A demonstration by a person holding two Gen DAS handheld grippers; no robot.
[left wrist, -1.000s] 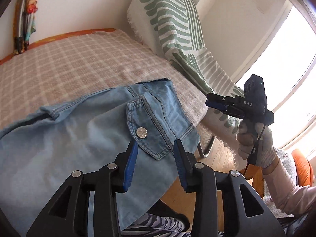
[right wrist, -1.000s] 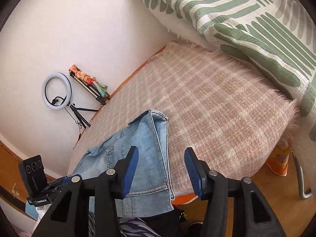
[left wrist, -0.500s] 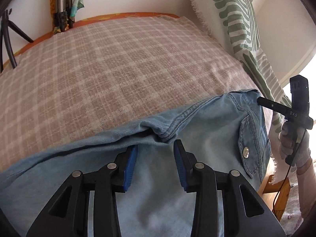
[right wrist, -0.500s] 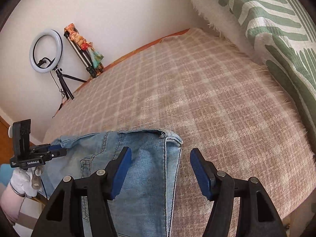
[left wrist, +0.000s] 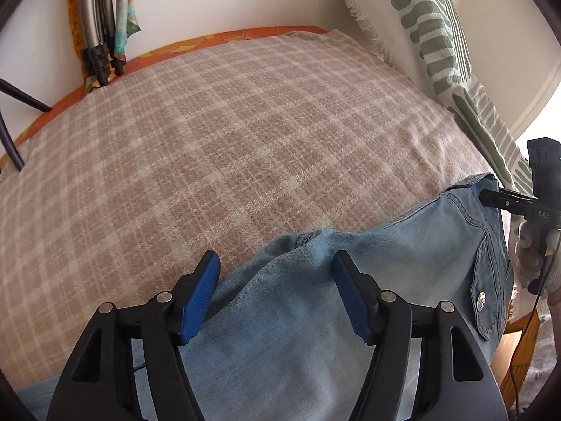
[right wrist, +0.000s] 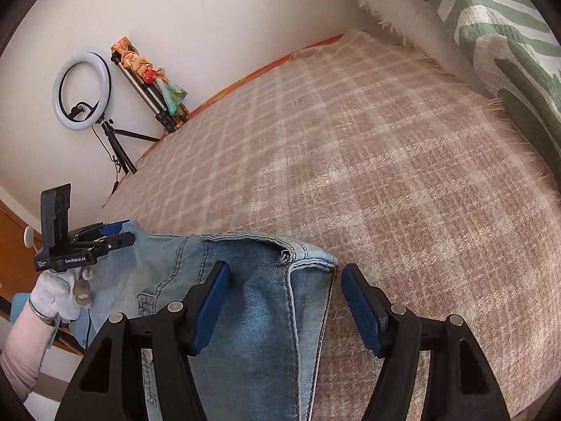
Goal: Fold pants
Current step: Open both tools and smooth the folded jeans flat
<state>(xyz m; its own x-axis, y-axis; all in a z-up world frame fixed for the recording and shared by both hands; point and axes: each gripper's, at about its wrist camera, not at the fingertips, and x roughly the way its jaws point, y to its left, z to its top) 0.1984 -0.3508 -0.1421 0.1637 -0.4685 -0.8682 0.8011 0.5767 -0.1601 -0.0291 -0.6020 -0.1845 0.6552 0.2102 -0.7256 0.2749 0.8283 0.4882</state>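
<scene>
Plaid bedspread (left wrist: 217,147) is carrying denim pants (left wrist: 368,280) at its near edge. Left gripper (left wrist: 277,294) and right gripper (right wrist: 285,301) are being held agape over waistband (right wrist: 252,240); corners should be pinched squarely.

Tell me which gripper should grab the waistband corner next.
Probably right: the right gripper is open with the jeans waistband corner between its fingers. The left gripper, also open, is over plain mid-fabric.
</scene>
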